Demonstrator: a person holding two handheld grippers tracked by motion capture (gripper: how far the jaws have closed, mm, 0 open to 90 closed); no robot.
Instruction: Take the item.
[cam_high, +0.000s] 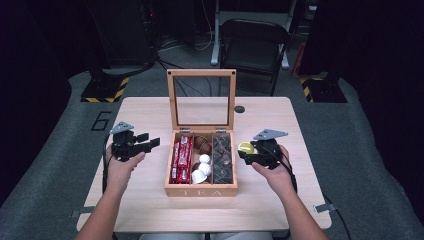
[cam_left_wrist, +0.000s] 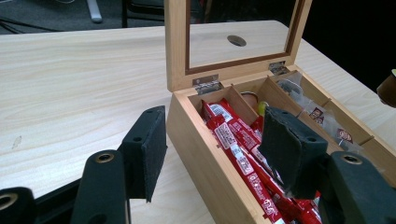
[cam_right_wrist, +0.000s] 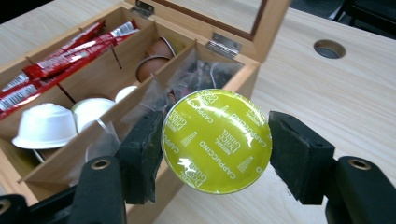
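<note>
A green-lidded capsule (cam_right_wrist: 216, 141) is pinched in the right gripper (cam_high: 256, 154), held just right of the open tea box (cam_high: 201, 190). The left gripper (cam_high: 141, 143) is spread and empty beside the box's left wall. Placement seems in hand; next, the capsule likely needs carrying over the middle compartment, among the pods (cam_right_wrist: 45, 125), and releasing.

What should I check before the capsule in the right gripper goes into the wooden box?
1. Grip: right gripper shut on the green foil-topped coffee capsule: ok.
2. Glass-paned lid of the wooden tea box upright: ok.
3. Middle compartment holds white and brown capsules; free room: cannot tell.
4. Left gripper open, left of the box, outside it: ok.
5. Red sachets lie in the left compartment: ok.
</note>
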